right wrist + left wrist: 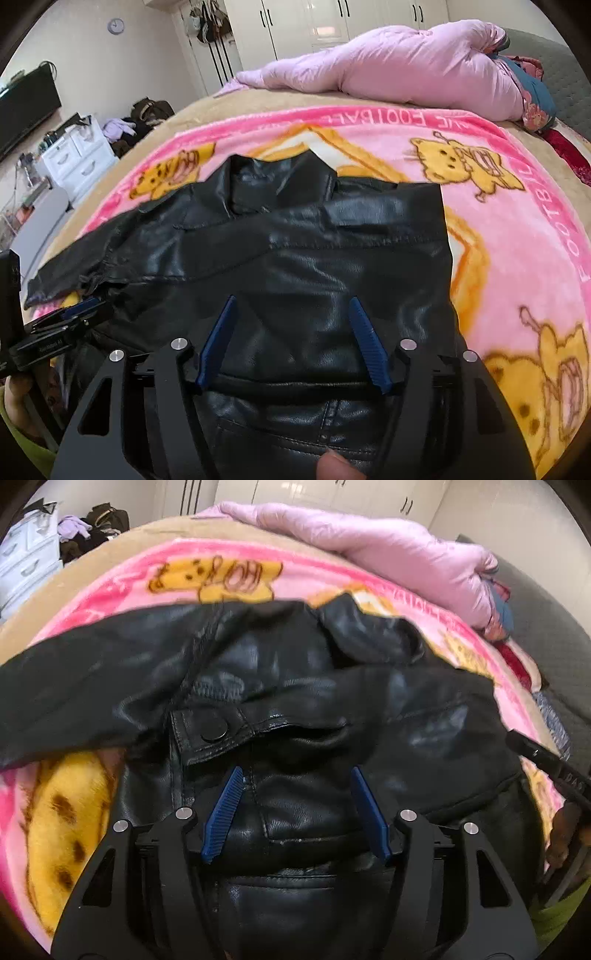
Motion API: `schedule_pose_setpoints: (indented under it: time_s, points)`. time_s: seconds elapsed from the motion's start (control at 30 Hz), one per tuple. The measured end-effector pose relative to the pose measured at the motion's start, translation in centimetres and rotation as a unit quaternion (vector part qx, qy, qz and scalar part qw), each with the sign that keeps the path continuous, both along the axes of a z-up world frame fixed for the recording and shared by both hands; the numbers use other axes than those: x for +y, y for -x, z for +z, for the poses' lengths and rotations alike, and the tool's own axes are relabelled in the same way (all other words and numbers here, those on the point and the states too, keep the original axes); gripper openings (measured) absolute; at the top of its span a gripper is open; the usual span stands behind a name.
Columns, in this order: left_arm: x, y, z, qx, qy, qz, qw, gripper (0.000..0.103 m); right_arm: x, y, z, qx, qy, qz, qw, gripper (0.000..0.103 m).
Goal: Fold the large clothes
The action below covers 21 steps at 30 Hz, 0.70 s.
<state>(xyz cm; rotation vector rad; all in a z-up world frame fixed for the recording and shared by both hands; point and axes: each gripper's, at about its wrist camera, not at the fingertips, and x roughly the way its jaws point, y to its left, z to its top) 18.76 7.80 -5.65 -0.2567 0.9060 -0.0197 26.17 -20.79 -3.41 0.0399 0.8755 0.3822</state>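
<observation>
The left gripper [295, 775] hangs low over the black leather jacket [280, 686], pointing forward along it, its blue-padded fingers [223, 816] spread wide with nothing between them but the leather lying below. The right gripper [291, 302] sits in the same pose over the jacket's right half, its blue fingers [218, 339] likewise parted and holding nothing. In the right wrist view the left gripper shows at the jacket's left edge, close to the sleeve end; a thumb tip [334, 467] pokes in at the bottom edge of that frame, nearer than the jacket's hem.

The jacket lies spread on a pink cartoon blanket [517, 240], collar on the far side and hem nearest the grippers. One sleeve [74, 679] stretches out to the jacket's left; a snap tab [212, 731] sits on the jacket just beyond the left gripper's fingers. The leather is rumpled around the collar.

Beyond the jacket, at the far edge of the blanket, lies a bundled pink quilt [406, 59]. Left of the jacket and off the bed stand a white drawer unit [77, 158] and a heap of clothes [136, 118]. White wardrobes [295, 22] line the wall behind the quilt.
</observation>
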Motion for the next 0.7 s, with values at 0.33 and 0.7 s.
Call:
schedule_pose_setpoints:
  time_s: [0.33, 0.7]
  points:
    - [0.3, 1.0, 0.7, -0.015, 0.016, -0.004, 0.9997, 0.062, 0.8, -0.7, -3.4, 0.047, 0.043, -0.019, 0.998, 0.079]
    - [2.6, 2.1, 3.5, -0.050, 0.015, 0.020, 0.9984, 0.085, 2.2, 1.1, 0.3, -0.018, 0.020, -0.001, 1.000, 0.095]
